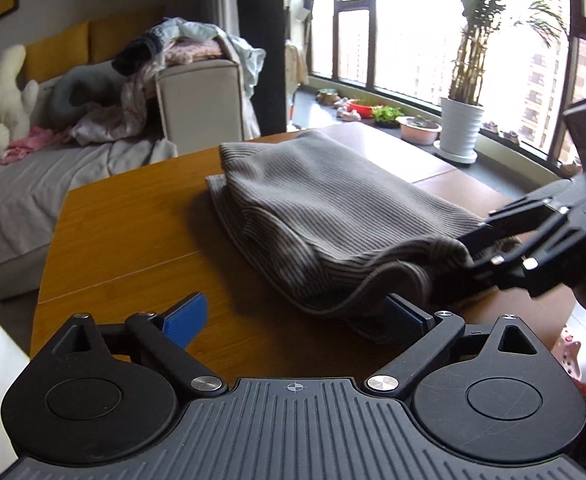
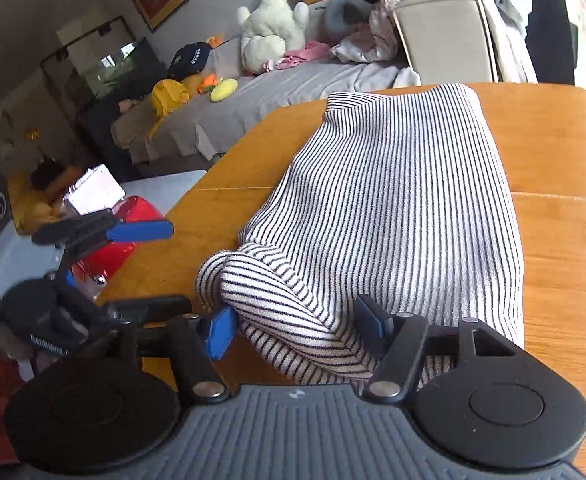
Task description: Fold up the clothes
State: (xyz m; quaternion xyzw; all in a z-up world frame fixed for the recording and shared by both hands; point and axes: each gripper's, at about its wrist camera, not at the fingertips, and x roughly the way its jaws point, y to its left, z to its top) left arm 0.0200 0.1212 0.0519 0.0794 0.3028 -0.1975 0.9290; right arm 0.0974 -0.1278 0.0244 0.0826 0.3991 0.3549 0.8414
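the striped garment (image 2: 393, 208) lies bunched on the wooden tabletop (image 2: 553, 152), its near edge between the spread fingers of both the left tool (image 1: 297, 316) and right tool (image 2: 297, 328); close squarely on the hem, i'd judge.

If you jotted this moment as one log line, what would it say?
step: folding | item: striped garment on wooden table | left gripper: open, beside garment's near edge | right gripper: jaws around bunched fold, grip unclear
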